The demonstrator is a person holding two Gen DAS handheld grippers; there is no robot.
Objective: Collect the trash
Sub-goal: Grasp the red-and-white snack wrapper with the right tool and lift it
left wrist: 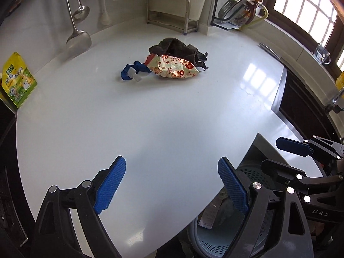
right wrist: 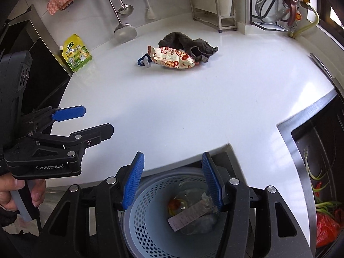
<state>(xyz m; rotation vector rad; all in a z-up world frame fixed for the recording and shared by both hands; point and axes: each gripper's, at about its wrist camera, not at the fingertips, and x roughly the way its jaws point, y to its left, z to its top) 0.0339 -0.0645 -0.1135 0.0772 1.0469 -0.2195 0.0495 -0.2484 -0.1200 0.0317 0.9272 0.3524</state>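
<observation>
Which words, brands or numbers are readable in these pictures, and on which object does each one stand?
"GenRobot.AI": on the black body of the left tongs.
Yellow-green pouch: printed characters, too small to read.
Patterned snack bag: print too blurred.
Paper slip in the bin: print too small.

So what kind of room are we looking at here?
A home kitchen, most likely. Ladles hang on the wall above a white countertop, a metal colander sits in a dish rack, and a sink holds vegetable scraps on the right.
</observation>
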